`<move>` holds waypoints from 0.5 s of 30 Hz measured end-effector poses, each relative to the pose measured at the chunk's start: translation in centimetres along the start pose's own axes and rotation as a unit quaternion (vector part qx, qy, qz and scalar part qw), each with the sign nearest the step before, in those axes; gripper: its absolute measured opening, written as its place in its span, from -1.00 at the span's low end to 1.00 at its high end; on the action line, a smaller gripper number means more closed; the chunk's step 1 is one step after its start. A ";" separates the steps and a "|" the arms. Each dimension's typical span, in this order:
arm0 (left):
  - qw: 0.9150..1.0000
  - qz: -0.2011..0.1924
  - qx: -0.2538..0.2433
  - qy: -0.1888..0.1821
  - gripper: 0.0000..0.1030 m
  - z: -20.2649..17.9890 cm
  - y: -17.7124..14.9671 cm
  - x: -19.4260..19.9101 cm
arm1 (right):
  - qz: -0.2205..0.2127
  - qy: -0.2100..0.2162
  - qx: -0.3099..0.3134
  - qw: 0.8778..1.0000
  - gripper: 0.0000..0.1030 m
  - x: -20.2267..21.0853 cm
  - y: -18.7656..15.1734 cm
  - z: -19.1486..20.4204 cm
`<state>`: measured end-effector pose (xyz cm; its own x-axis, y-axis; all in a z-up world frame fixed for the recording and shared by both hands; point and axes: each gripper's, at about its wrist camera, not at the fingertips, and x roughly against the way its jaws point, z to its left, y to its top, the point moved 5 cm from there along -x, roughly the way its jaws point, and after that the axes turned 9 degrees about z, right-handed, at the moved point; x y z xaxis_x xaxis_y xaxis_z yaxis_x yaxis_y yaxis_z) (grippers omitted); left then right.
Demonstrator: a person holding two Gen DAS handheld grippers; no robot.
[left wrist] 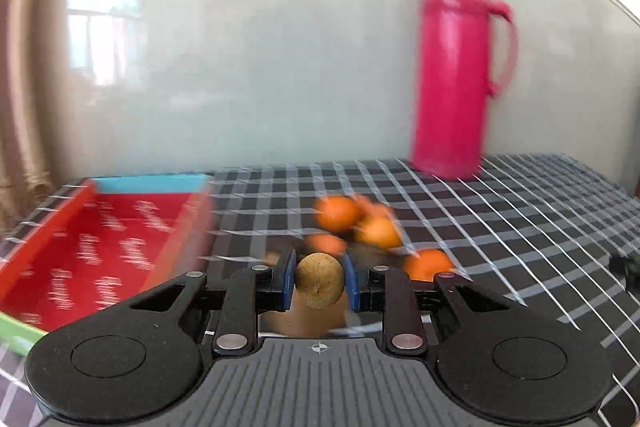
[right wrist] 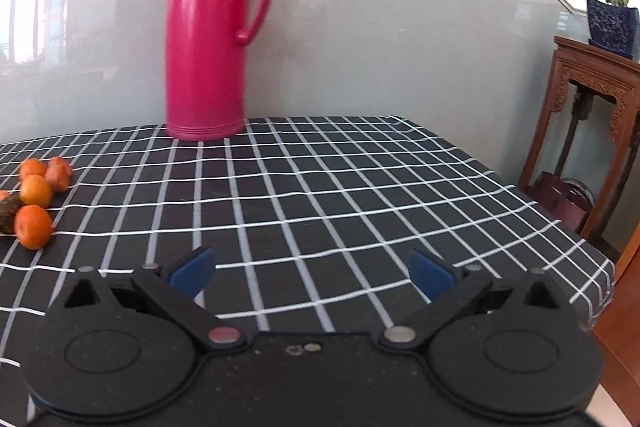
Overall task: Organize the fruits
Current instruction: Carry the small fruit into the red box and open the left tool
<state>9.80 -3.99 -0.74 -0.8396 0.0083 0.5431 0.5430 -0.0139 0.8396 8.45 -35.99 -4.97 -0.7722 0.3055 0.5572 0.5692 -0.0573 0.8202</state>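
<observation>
My left gripper is shut on a small round brown fruit and holds it above the checked tablecloth. Several orange tangerines lie on the cloth just beyond it; they also show at the left edge of the right wrist view. A red tray with a blue far wall sits to the left of the left gripper. My right gripper is open and empty over the bare cloth, well right of the tangerines. The left wrist view is blurred.
A tall pink thermos stands at the back of the table against the wall; it also shows in the left wrist view. A carved wooden stand with a potted plant is off the table's right edge. A dark brown item lies beside the tangerines.
</observation>
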 end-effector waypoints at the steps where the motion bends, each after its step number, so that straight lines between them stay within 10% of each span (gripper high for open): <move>1: 1.000 -0.006 0.012 0.011 -0.51 1.4 0.2 0.4 | -0.001 0.004 0.005 1.000 1.00 0.1 0.1 0.8; 15: 0.989 0.043 0.112 0.081 -0.50 14.6 -0.9 -1.9 | -0.006 0.029 0.053 0.998 1.00 0.4 0.9 7.8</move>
<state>11.11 10.63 -2.39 -0.7716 -0.1442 0.6195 0.5869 0.2140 0.7808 10.84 -28.54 -4.96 -0.7918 0.2500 0.5572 0.5847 0.0467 0.8099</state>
